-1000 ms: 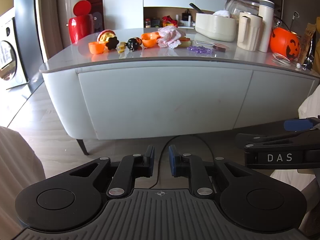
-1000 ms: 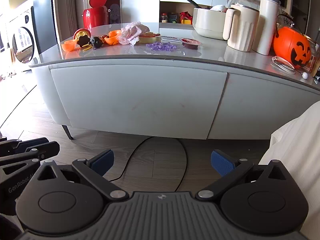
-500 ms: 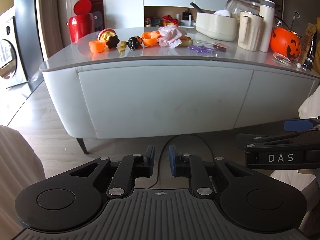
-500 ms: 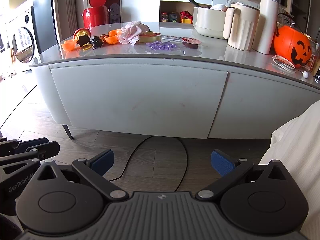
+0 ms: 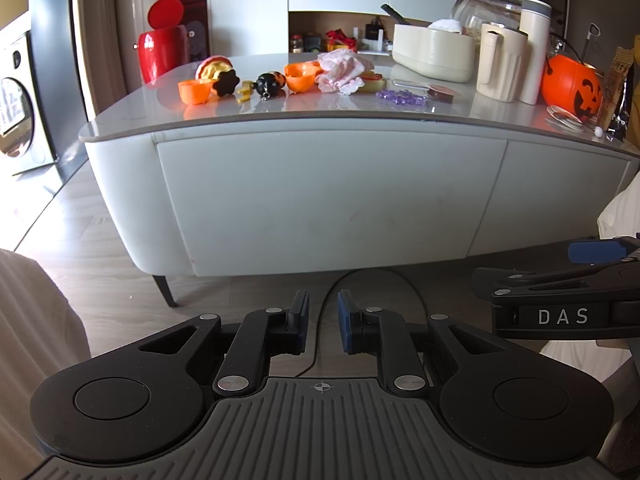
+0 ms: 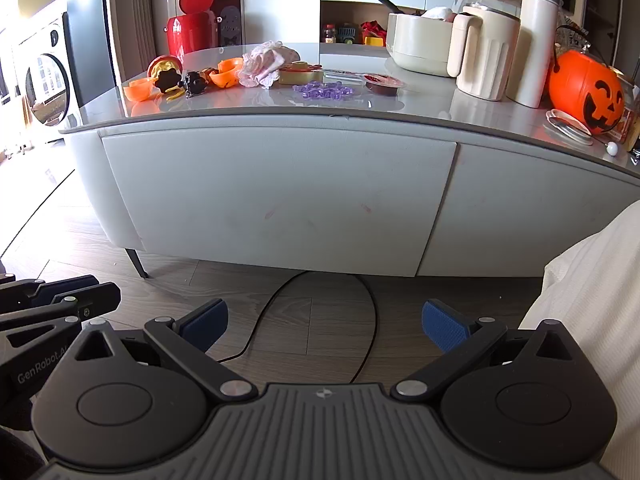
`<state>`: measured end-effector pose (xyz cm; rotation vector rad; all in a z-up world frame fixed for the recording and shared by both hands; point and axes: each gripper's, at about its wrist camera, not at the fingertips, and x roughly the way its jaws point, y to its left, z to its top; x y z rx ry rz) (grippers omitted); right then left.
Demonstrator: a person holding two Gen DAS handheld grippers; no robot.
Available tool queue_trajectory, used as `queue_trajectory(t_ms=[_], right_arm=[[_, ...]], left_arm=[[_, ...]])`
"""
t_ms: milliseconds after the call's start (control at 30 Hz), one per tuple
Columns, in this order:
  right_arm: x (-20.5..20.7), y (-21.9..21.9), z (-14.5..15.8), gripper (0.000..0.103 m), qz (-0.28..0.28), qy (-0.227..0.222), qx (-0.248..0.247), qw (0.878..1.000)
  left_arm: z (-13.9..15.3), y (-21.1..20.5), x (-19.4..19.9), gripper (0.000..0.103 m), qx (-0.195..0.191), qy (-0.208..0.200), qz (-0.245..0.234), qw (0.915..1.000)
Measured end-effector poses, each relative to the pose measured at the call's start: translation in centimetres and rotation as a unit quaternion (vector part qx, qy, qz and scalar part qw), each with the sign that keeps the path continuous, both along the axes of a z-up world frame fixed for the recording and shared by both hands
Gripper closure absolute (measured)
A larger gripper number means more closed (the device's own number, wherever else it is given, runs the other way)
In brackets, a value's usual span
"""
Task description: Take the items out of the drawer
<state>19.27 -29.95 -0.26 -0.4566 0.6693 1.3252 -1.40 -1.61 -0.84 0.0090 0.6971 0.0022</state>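
A cluttered table (image 6: 360, 114) stood ahead, its drawer (image 6: 280, 200) closed; left tongs (image 5: 323, 322) nearly closed, right tongs (image 6: 324, 326) wide open, both empty.

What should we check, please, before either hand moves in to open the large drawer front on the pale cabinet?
1. Large drawer front closed, so it must be opened first: ok.
2. Handle or grip edge on it: cannot tell, the panel looks smooth.
3. Right tongs open and empty: ok.
4. Left tongs empty, a narrow gap between the pads: ok for now, probably too narrow to take an item.
5. Floor ahead: not ok, a black cable loops below the cabinet.
6. Space on the tabletop for items: ok, bare patches remain near the purple beads.
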Motion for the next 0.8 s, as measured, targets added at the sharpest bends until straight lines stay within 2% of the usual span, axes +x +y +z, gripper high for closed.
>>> queue_trajectory(t_ms=[800], right_arm=[[0.08, 0.21, 0.08, 0.000, 0.003, -0.003, -0.008, 1.000]], left_arm=[[-0.14, 0.00, -0.14, 0.084, -0.005, 0.000, 0.003, 1.0000]])
